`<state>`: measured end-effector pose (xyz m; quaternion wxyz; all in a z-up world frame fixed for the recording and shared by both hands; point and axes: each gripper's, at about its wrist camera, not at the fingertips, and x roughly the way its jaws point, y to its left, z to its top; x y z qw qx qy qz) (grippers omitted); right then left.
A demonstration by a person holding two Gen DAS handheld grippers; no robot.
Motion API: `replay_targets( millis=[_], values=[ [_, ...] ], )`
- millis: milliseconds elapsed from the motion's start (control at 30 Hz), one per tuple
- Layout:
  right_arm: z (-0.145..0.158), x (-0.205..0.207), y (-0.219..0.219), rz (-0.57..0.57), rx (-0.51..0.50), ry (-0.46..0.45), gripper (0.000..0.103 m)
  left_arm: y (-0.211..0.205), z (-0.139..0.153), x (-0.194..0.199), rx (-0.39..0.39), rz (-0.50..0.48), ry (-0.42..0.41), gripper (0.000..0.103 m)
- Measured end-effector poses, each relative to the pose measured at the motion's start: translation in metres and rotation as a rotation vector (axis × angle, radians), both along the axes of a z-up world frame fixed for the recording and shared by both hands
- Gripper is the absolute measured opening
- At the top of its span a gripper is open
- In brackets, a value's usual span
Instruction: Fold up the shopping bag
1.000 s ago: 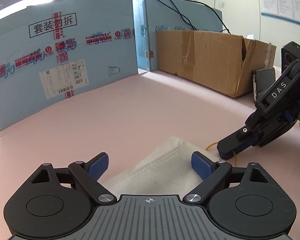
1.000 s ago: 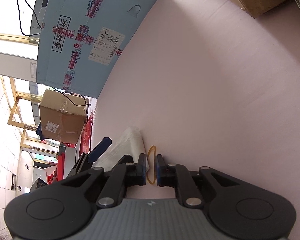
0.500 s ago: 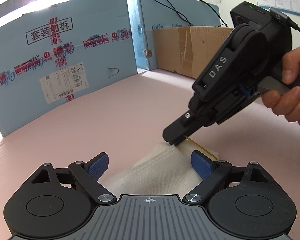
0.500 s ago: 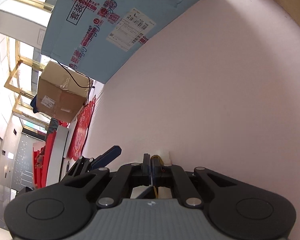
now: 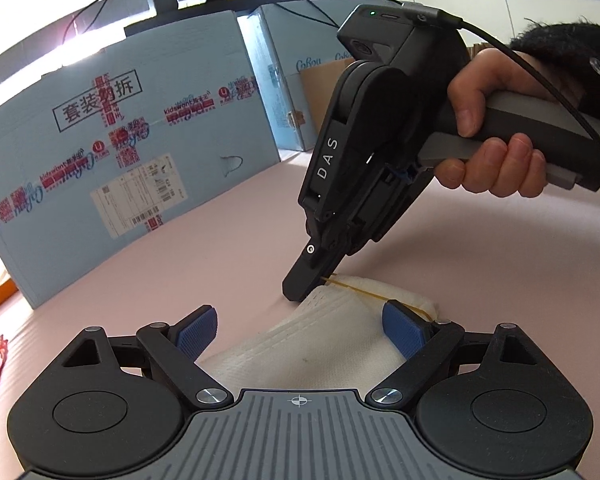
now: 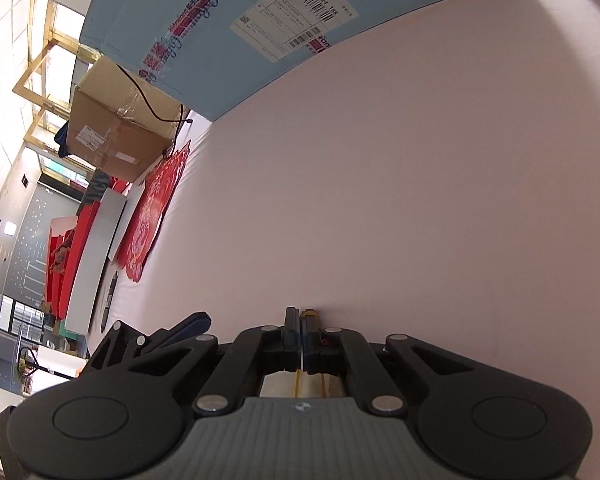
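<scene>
Pink tabletop point(image 5: 220, 240), folded shopping bag point(image 5: 320, 344) lengthwise away from camera

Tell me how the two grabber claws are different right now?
The left gripper is spread wide open around the white bag; the right gripper is pinched shut on the yellow rubber band. The left sits low over the bag; the right tilts steeply down. Both are black with blue pads.

Bag point(image 5: 324, 344): white matt textured non-woven cloth. Worktop point(image 5: 228, 264): smooth matt pink. Left claw point(image 5: 300, 326): matt black plastic, ribbed blue pads point(image 5: 398, 326).
</scene>
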<state>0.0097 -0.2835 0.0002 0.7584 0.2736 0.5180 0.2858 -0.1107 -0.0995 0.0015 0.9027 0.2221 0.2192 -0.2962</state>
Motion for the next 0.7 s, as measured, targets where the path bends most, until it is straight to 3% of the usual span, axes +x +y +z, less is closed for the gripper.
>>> replay_targets(
  millis=[67,167,267,333,367,400,467,500,700],
  values=[
    [-0.004,-0.002,0.0,0.036,0.044,0.069,0.0,0.0,0.0,0.0,-0.002,-0.001,0.003,0.092],
    [-0.003,-0.003,0.004,0.047,0.078,0.098,0.002,0.001,0.0,0.002,-0.012,-0.002,0.014,0.093],
    [-0.004,-0.005,0.011,0.099,0.11,0.119,0.001,0.013,0.004,0.017,-0.092,0.011,0.112,0.093],
    [-0.008,-0.007,0.004,0.086,0.134,0.132,0.0,0.02,0.006,0.016,-0.092,0.041,0.113,0.09],
    [-0.011,-0.007,-0.002,0.072,0.158,0.145,0.0,0.023,0.006,0.015,-0.091,0.04,0.124,0.084],
    [-0.013,-0.006,-0.005,0.067,0.172,0.153,0.0,0.026,0.006,0.016,-0.113,0.018,0.156,0.067],
    [-0.012,0.001,-0.005,0.073,0.158,0.143,0.001,0.028,0.005,0.016,-0.148,-0.024,0.194,0.046],
    [-0.01,0.004,0.0,0.085,0.135,0.127,0.001,0.027,0.005,0.014,-0.149,-0.038,0.195,0.042],
    [0.008,0.024,0.044,0.173,-0.008,0.086,0.004,0.014,0.003,-0.001,-0.079,-0.029,0.105,0.043]
  ],
)
